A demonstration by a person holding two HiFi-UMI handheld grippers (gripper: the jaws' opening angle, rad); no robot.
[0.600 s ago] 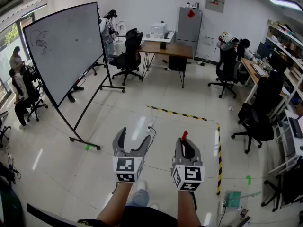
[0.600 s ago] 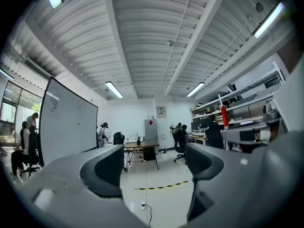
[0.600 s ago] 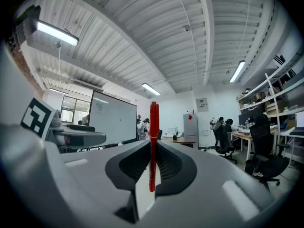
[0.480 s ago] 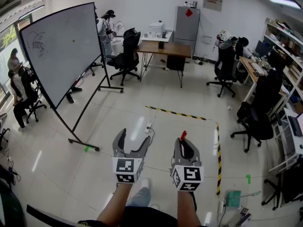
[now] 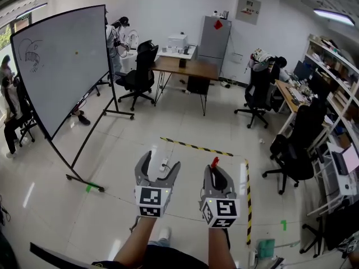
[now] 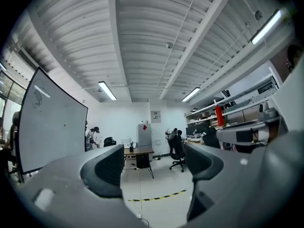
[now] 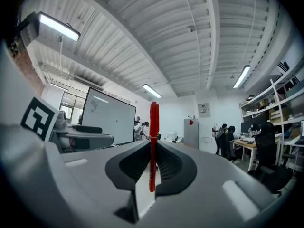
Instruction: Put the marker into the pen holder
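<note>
Whiteboard [image 5: 61, 66] further left; marker [image 7: 153, 141] between right fingers [image 7: 176, 167]

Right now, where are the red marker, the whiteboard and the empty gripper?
red marker [image 7: 153, 146]: right gripper view, middle of its barrel, clamped between shut jaws.
whiteboard [image 5: 61, 60]: head view, middle of its white surface.
left gripper [image 5: 161, 160]: head view, the gap midway between its open fingertips.
</note>
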